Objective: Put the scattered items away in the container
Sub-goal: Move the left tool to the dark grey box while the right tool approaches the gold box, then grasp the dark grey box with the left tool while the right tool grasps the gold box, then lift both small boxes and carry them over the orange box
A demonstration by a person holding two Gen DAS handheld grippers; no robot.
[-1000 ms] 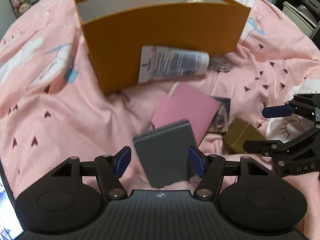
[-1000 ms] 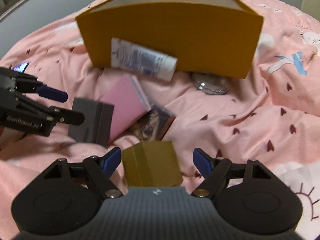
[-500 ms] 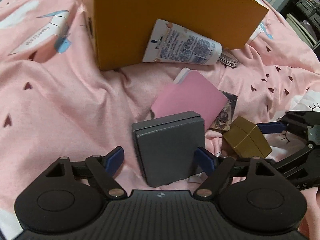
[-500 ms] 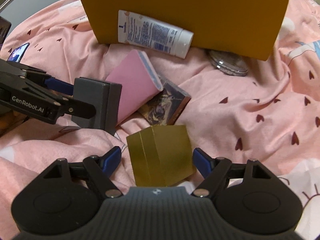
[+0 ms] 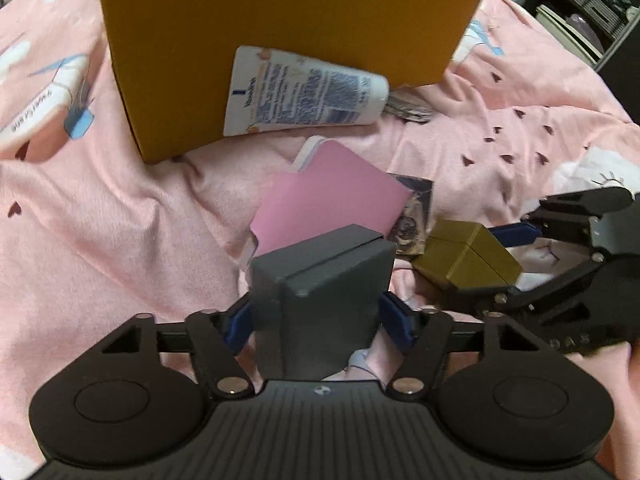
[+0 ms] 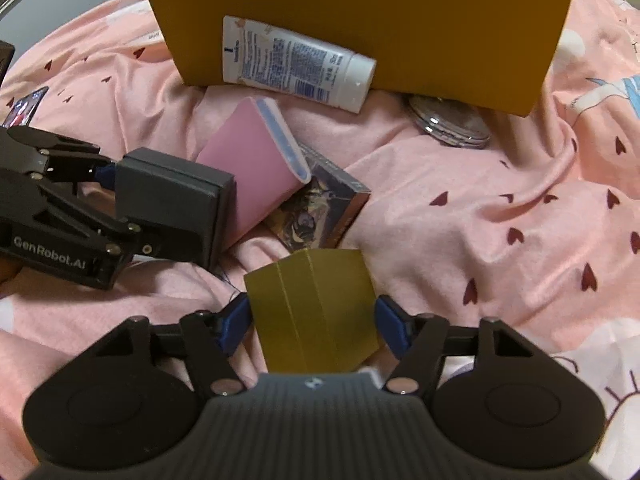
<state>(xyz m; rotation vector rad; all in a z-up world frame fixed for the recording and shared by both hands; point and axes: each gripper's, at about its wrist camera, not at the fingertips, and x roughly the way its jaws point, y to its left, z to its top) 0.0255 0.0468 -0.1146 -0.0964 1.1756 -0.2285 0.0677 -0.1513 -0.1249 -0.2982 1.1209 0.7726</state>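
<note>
A tall orange container (image 5: 280,32) stands on the pink bedsheet (image 5: 120,220). In the left wrist view my left gripper (image 5: 314,316) is closing on a grey box (image 5: 320,280); both blue pads touch its sides and it sits tilted. In the right wrist view my right gripper (image 6: 310,312) is closing on a gold box (image 6: 316,312), pads against both its sides. A white lotion tube (image 6: 296,60) leans on the container's front. A pink notepad (image 6: 256,164) and a small illustrated box (image 6: 320,208) lie between the grippers and the container.
A round clear compact (image 6: 448,124) lies at the container's right foot. A phone (image 6: 24,106) lies on the sheet at far left. Dark shelving (image 5: 592,4) stands beyond the bed at the right. The sheet is rumpled into folds.
Both grippers have dipped toward their boxes and narrowed. The left pads now touch the grey box, which has tipped up; the right pads now touch the gold box.
</note>
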